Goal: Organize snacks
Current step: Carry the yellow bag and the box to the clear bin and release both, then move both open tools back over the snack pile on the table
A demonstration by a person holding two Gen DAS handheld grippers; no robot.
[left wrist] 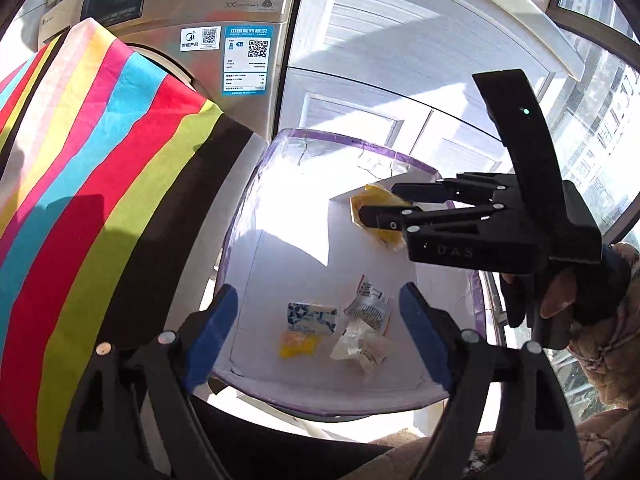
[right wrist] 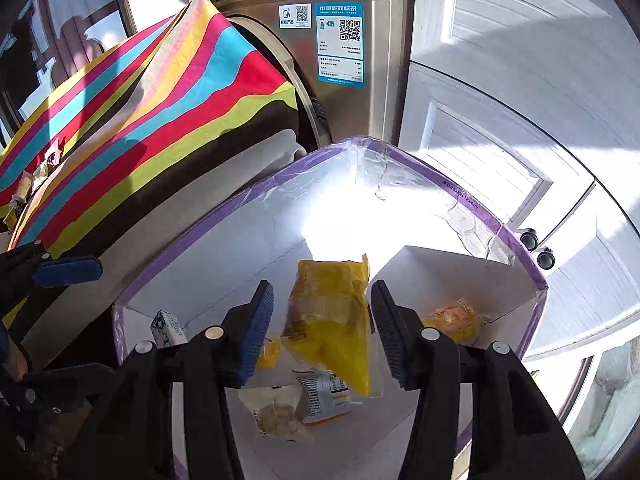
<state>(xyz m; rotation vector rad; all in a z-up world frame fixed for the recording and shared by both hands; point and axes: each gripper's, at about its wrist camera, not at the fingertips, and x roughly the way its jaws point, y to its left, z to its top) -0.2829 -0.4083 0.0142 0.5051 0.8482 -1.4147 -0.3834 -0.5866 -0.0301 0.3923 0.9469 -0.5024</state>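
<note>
A clear box with purple-taped rim holds several snack packets. My right gripper is open over the box, and a yellow snack packet sits between its fingers, not gripped. Below lie a blue-white packet, a white printed packet, a clear packet and an orange packet. My left gripper is open and empty above the box's near edge; its blue fingertip shows in the right wrist view.
A striped colourful cloth covers a table to the left of the box, with several snack packets on its far end. A silver washing machine stands behind. White cabinet doors and windows are to the right.
</note>
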